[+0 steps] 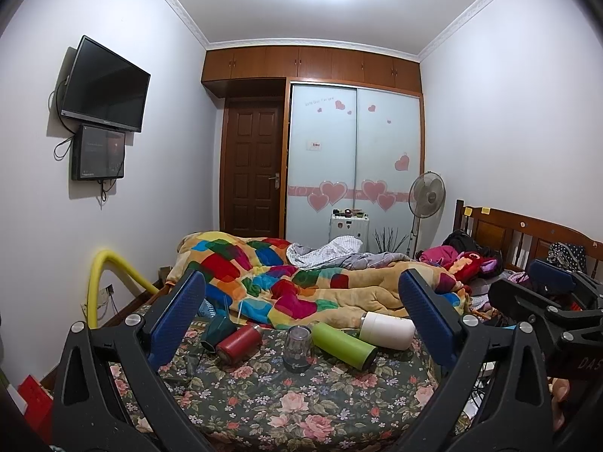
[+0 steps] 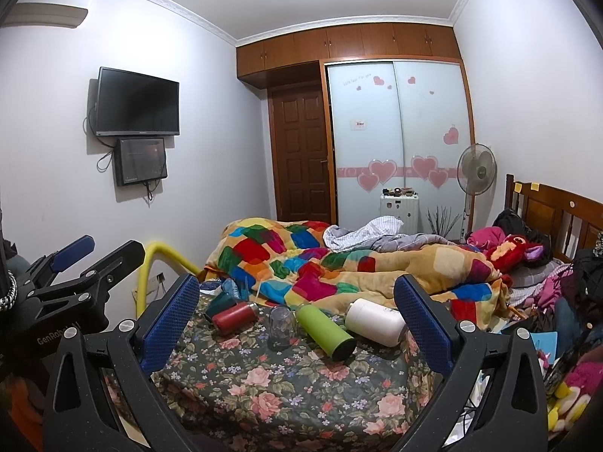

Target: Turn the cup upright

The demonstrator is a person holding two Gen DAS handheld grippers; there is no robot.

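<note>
Both grippers hover short of the bed, the left gripper (image 1: 301, 301) and right gripper (image 2: 297, 297) each with fingers spread wide, holding nothing. The small clear glass cup (image 1: 298, 347) stands mouth-down on the floral bedspread (image 1: 301, 406), between the red bottle (image 1: 238, 342) and the lime-green bottle (image 1: 345, 344), both lying flat. Risks, I'd say: slick glass slipping mid-turn, soft bedding tipping it, or fingers nudging those neighbours rolling.
</note>
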